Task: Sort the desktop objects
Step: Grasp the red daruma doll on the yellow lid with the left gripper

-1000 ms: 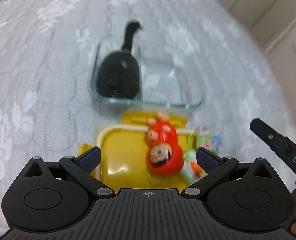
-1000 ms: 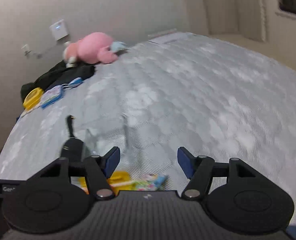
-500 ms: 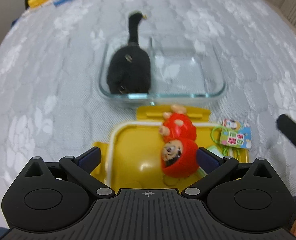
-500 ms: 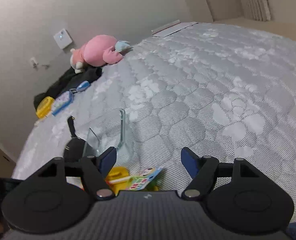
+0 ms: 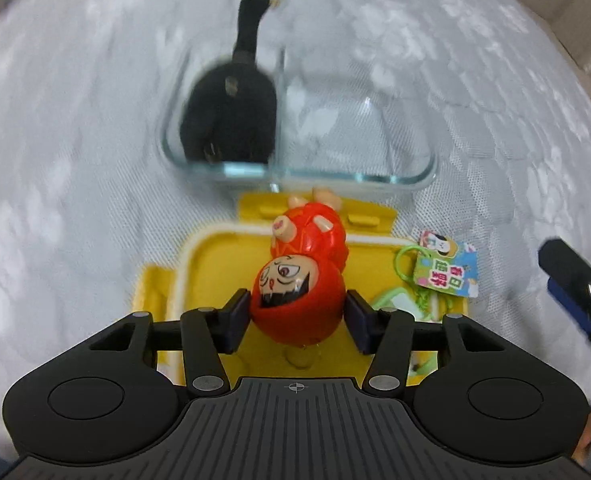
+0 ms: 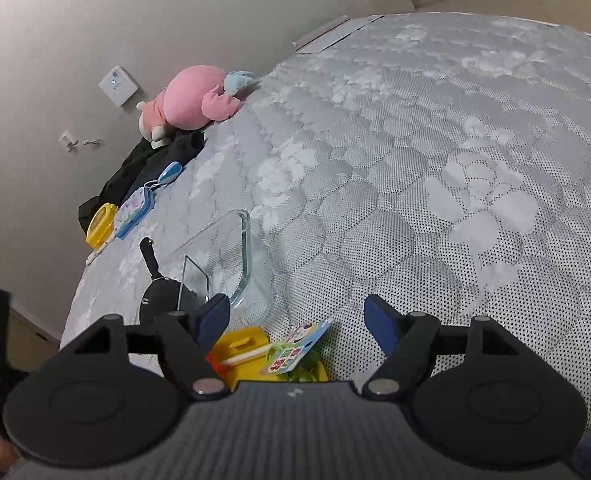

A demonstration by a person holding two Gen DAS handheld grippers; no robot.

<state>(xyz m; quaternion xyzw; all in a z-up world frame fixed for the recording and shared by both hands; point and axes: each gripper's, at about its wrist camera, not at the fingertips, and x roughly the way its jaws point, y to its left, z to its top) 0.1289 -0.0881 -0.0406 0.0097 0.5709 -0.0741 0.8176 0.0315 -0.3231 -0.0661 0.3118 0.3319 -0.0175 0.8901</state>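
With the black pouch [image 5: 231, 116] already in the glass dish [image 5: 395, 178], my left jaws pinch the red doll [image 5: 299, 292] just before it; right jaws spread; tags [image 5: 447, 270] remain.

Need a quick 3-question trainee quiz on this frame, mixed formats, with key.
1. True or false: the black pouch lies in the left compartment of the glass dish.
2. Multiple choice. The left gripper has its fingers on either side of: A) the paper tag B) the red figure C) the black pouch.
3. Fill in: the red figure lies on the yellow ____.

Key
1. True; the compartment beside it holds nothing visible.
2. B; the pads sit at the sides of its head.
3. Lid. The right gripper is open, holding nothing.
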